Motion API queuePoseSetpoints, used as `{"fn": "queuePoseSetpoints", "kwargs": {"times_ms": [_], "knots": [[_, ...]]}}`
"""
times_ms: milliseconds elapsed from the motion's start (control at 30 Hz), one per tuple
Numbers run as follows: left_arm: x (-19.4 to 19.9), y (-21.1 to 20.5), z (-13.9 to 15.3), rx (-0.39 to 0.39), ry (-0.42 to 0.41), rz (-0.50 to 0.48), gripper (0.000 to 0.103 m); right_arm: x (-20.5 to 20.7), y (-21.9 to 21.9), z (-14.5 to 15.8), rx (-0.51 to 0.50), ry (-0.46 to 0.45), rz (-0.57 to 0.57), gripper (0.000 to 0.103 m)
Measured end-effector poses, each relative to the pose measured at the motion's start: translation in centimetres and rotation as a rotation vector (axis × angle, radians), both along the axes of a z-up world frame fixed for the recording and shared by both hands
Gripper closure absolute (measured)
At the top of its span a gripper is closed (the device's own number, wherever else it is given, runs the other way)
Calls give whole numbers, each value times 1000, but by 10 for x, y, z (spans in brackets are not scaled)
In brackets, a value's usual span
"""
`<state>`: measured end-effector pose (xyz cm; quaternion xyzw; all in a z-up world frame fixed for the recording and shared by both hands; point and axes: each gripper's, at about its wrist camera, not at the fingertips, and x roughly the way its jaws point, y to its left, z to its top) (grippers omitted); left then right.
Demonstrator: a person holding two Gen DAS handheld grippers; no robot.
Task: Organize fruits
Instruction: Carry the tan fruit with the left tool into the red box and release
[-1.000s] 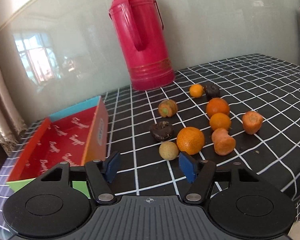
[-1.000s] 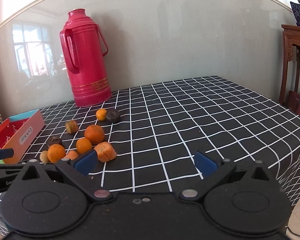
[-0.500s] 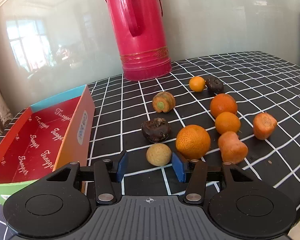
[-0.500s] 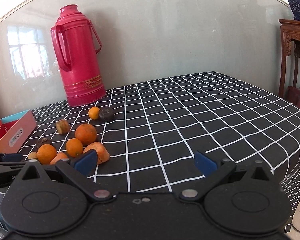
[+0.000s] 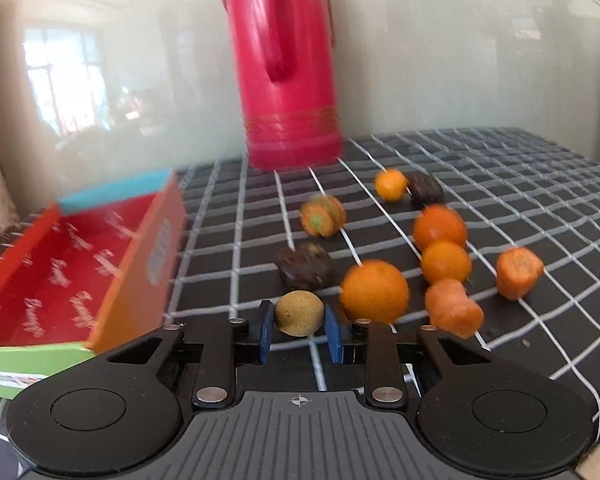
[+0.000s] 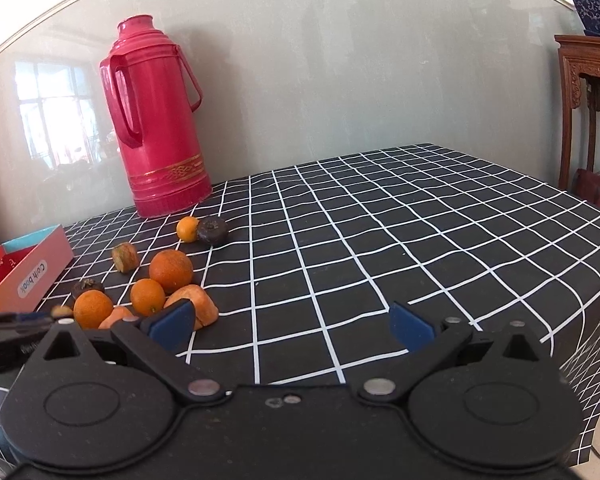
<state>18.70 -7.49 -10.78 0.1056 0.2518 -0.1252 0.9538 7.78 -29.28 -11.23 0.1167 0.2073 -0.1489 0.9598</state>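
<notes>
Glossy grey-green wall, carved wooden stand, perhaps window reflection.

Red flask top cut off; left-wrist view blurred, perhaps motion.

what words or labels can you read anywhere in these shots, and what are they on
"Cloth book": oval label on the orange side wall of the box, read in the right wrist view.
Repeated white script on the box's red inner floor: too blurred to read.
Small strip of print on the box's green front edge: too blurred to read.
Red thermos: a gold ornamental band only, no lettering seen.
</notes>
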Motion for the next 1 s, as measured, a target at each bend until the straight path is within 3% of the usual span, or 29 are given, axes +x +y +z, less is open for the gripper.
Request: {"fn": "queuePoseSetpoints", "kwargs": {"times_ms": [133, 233, 400, 533, 700, 1000], "knots": [[-14, 19, 24, 2, -171, 109, 75, -1, 2, 0, -13, -1, 12, 5], [-12, 46, 36, -15, -209, 237, 75, -2, 4, 0, -20, -3, 21, 5], [10, 87, 33, 2, -137, 452, 75, 1, 11, 1, -26, -4, 41, 5], [25, 111, 29, -2, -70, 561, 75, 6, 18, 2, -29, -1, 64, 5], [33, 125, 24, 6, -23, 608, 75, 10, 28, 3, -34, 0, 88, 5], [34, 134, 28, 11, -7, 611, 74, 14, 36, 4, -57, 12, 127, 5]]}}
